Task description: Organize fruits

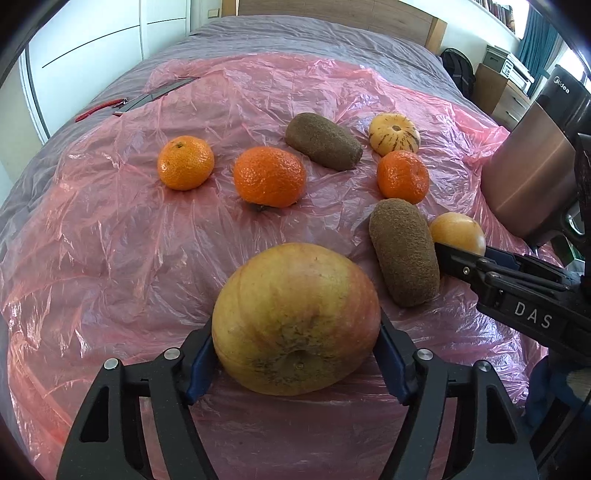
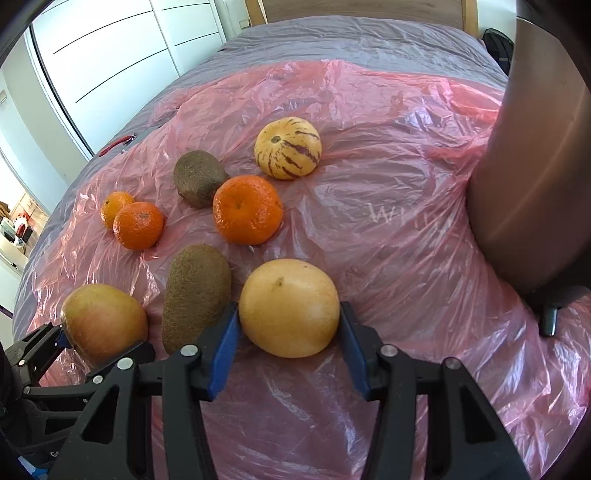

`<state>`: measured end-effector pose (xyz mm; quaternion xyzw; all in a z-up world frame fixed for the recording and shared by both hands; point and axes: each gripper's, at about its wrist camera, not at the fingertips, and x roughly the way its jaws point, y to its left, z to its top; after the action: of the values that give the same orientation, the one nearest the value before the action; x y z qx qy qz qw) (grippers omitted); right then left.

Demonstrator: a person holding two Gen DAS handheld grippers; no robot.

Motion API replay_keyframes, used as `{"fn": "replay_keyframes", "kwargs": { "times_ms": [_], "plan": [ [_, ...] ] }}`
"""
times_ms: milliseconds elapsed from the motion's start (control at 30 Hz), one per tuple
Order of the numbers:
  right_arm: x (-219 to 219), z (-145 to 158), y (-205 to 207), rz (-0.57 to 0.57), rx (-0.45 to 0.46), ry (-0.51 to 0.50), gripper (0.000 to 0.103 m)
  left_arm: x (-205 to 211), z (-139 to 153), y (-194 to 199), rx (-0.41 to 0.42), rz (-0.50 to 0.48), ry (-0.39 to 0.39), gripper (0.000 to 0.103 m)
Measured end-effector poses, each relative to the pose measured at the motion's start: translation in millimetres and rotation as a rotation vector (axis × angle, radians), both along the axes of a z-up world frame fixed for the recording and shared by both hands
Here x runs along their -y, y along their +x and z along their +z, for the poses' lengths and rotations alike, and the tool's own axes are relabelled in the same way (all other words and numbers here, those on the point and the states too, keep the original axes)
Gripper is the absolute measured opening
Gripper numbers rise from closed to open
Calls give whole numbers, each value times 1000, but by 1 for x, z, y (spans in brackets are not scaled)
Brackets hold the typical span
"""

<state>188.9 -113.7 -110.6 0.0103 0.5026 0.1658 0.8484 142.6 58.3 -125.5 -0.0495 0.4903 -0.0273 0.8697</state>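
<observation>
My left gripper [image 1: 295, 350] is shut on a yellow-red apple [image 1: 295, 317], which rests low over the pink plastic sheet [image 1: 147, 240]; the apple also shows in the right wrist view [image 2: 105, 321]. My right gripper [image 2: 290, 332] is shut on a round yellow fruit [image 2: 290, 308], also visible in the left wrist view [image 1: 458, 230]. A kiwi [image 2: 195, 295] lies between the two held fruits. Three mandarins [image 1: 269, 176] [image 1: 185, 162] [image 1: 402, 176], a second kiwi [image 1: 323, 141] and a striped yellow melon [image 1: 394, 133] lie farther back.
A brown metal pot [image 1: 528, 173] stands at the right edge of the sheet, close to my right gripper. The sheet covers a grey bed [image 1: 295, 33]. A red-handled tool [image 1: 99, 109] lies at the far left. Wardrobe doors stand behind on the left.
</observation>
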Motion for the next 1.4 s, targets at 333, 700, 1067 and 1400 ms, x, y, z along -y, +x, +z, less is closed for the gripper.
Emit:
{"fn": "replay_keyframes", "kwargs": {
  "times_ms": [333,700,1067,1400],
  "plan": [
    [-6,-7,6,12,-2,-34,64,-1,-2,3,-6,7,-5,68],
    [5,-1,1,4,10,29,61,1,1,-4,17,6,13,67],
    [14,17,-15,-4,26,75,61,-1,13,-14,23,28,10,67],
    [23,31,-42,-7,22,105,61,-3,32,-31,42,36,-7,67]
  ]
}}
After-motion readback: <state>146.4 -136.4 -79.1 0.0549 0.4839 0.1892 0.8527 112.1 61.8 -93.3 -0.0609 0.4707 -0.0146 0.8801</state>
